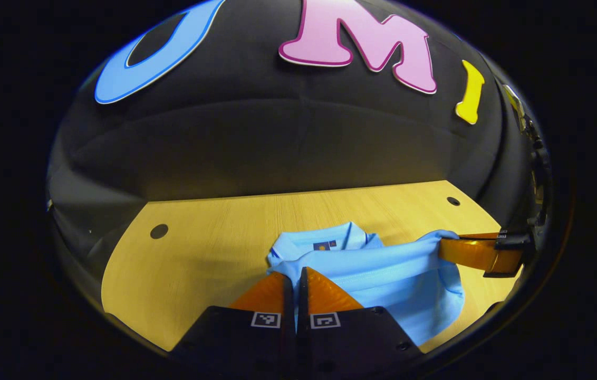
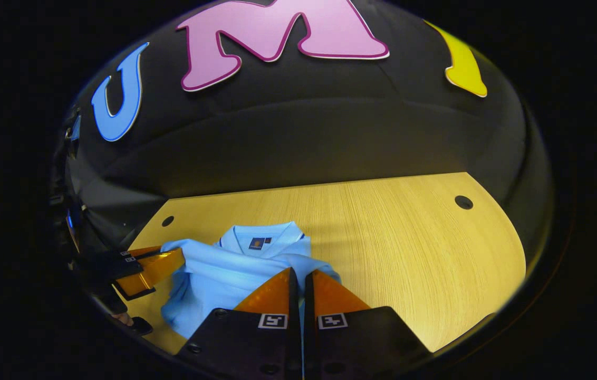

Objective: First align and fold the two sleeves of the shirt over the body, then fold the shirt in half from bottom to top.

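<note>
**Hem lifted, fold half made**

Both tongs were closed on the shirt (image 1: 377,274): the left gripper (image 1: 295,277) pinched one corner of the raised edge, the right gripper (image 2: 298,278) the other. The shirt lay on the table (image 1: 214,248), collar (image 2: 264,235) toward the wall, fabric stretched between them. By my reading, uneven travel could skew the fold, and thin cloth might slip free.

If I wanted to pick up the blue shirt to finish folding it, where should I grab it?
Probably the bottom edge of the shirt, one corner in each gripper, coming from the near side, opposite the collar. The left gripper and right gripper are pinched on that edge, lifted toward the collar, above the table.
</note>
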Motion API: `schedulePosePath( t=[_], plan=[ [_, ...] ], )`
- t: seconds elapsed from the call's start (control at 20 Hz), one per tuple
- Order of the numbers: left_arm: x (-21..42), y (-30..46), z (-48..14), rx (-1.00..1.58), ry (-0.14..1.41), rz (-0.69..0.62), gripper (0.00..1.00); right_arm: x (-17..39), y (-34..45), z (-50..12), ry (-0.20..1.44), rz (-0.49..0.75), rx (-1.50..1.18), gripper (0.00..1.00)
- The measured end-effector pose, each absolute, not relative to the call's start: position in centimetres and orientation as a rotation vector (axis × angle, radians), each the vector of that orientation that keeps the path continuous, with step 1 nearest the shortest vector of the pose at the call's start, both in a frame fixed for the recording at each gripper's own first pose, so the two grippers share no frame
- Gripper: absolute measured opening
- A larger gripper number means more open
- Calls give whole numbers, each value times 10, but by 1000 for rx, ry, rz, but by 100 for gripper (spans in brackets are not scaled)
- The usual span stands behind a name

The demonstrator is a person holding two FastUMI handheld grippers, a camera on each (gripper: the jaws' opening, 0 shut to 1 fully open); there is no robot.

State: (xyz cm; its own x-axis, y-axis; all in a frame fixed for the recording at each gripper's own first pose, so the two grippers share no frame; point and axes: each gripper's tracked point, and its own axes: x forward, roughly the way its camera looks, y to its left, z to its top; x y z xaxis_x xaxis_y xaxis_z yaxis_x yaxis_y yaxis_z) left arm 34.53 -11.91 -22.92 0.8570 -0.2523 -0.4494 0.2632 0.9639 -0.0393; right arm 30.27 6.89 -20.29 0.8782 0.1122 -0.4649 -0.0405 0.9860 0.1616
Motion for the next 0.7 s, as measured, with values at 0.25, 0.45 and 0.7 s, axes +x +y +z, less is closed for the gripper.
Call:
schedulePosePath(
  t=[0.25, 0.45, 0.7],
  plan=[
    [393, -127, -240, 25, 470, -243, 6, 350, 62, -213, 501, 70, 167, 6],
    [418, -127, -258, 57, 484, -224, 6, 379, 66, -232, 532, 80, 147, 6],
    [430, -123, -284, 53, 533, -194, 6, 397, 71, -267, 598, 70, 149, 6]
  ],
)
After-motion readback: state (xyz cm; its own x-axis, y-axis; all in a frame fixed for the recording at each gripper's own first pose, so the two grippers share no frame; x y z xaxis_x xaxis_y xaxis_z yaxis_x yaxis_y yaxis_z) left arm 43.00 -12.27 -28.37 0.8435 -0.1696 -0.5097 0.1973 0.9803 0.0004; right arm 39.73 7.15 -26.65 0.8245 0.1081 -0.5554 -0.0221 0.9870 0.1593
